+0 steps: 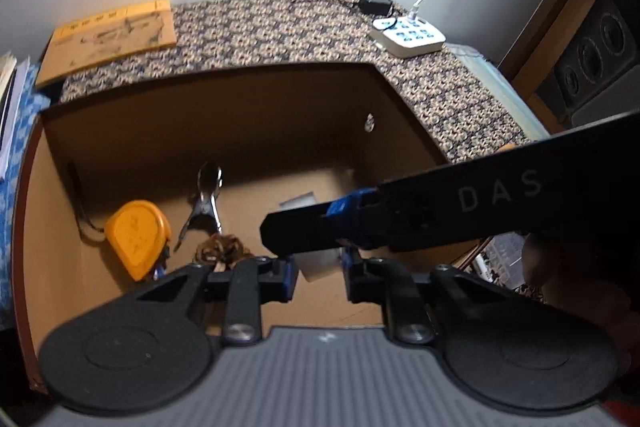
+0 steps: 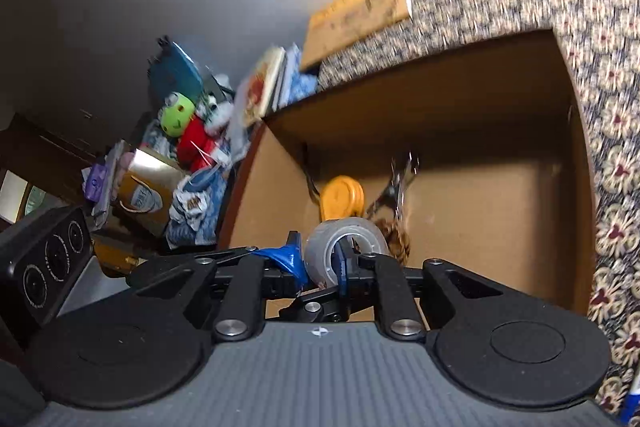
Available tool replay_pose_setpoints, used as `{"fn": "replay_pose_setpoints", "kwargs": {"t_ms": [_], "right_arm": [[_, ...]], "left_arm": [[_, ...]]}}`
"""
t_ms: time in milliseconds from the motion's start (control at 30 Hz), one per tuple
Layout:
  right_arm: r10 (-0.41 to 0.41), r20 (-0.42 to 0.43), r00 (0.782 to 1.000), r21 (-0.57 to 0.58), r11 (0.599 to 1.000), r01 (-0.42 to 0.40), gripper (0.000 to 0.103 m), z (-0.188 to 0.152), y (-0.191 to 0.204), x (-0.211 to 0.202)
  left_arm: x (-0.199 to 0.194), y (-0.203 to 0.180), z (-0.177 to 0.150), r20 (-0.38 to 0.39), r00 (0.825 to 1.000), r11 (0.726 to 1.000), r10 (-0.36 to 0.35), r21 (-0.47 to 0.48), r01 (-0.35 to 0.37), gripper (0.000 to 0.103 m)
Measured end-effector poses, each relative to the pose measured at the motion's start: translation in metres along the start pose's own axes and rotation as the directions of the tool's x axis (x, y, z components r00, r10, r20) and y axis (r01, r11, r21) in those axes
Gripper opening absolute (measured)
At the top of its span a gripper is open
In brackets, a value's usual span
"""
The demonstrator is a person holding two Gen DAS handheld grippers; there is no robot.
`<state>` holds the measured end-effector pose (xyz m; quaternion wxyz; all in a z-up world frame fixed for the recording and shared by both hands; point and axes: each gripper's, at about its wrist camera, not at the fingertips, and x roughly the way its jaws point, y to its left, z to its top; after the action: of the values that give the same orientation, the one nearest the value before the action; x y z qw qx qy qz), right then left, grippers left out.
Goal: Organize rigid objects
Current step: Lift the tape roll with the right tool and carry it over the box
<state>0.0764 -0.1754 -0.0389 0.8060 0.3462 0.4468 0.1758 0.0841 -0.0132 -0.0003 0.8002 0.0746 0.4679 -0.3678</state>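
Observation:
An open cardboard box (image 1: 132, 131) holds a yellow tape measure (image 1: 138, 237), a metal clip (image 1: 206, 201) and a brown claw clip (image 1: 220, 247). My right gripper (image 2: 318, 263) is shut on the wall of a grey tape roll (image 2: 348, 231), one finger inside its hole, held just above the box's near side. In the left wrist view the right gripper (image 1: 360, 223) reaches in from the right over the box floor, a whitish piece (image 1: 320, 265) showing under it. My left gripper (image 1: 319, 273) is open low over the box's near edge, with nothing between its fingers.
The box sits against a patterned cloth surface (image 1: 280, 27) with a yellow book (image 1: 112, 37) and a white power strip (image 1: 408, 37) with cables. Left of the box lie stacked books and toys (image 2: 192, 131). A black speaker (image 1: 596, 47) stands at the right.

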Motion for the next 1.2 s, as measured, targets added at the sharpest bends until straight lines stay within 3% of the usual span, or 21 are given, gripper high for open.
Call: {"fn": "replay_pose_setpoints", "kwargs": {"t_ms": [300, 400, 533, 733, 800, 933, 1033, 1200], "right_arm": [[-0.009, -0.167, 0.986, 0.173, 0.984, 0.038, 0.000, 0.001, -0.019, 0.036], [-0.059, -0.195, 0.979, 0.196, 0.976, 0.097, 0.000, 0.004, -0.023, 0.045], [-0.040, -0.228, 0.973, 0.245, 0.965, 0.097, 0.005, 0.003, -0.027, 0.049], [-0.085, -0.245, 0.966, 0.245, 0.958, 0.146, 0.007, 0.004, -0.026, 0.051], [-0.058, -0.251, 0.966, 0.266, 0.956, 0.127, 0.007, 0.004, -0.029, 0.050], [-0.078, -0.247, 0.966, 0.252, 0.957, 0.142, 0.008, 0.003, -0.029, 0.050], [-0.033, -0.238, 0.971, 0.278, 0.955, 0.100, 0.008, 0.003, -0.030, 0.048], [-0.068, -0.165, 0.984, 0.271, 0.956, 0.112, 0.008, 0.006, -0.029, 0.039]], "left_arm": [[0.029, 0.027, -0.008, -0.171, 0.985, 0.997, 0.005, -0.077, -0.019, 0.017], [0.033, 0.036, -0.008, -0.202, 0.979, 0.993, -0.010, -0.115, -0.013, 0.017], [0.035, 0.042, -0.011, -0.225, 0.974, 0.991, -0.011, -0.130, -0.019, 0.021], [0.031, 0.044, -0.011, -0.209, 0.976, 0.989, 0.066, -0.117, -0.092, 0.039], [0.027, 0.045, -0.012, -0.198, 0.976, 0.988, 0.094, -0.105, -0.117, 0.043], [0.025, 0.047, -0.012, -0.199, 0.971, 0.984, 0.136, -0.088, -0.156, 0.043], [0.028, 0.046, -0.013, -0.204, 0.966, 0.982, 0.158, -0.072, -0.176, 0.043], [0.031, 0.047, -0.014, -0.219, 0.955, 0.973, 0.200, -0.066, -0.219, 0.043]]}}
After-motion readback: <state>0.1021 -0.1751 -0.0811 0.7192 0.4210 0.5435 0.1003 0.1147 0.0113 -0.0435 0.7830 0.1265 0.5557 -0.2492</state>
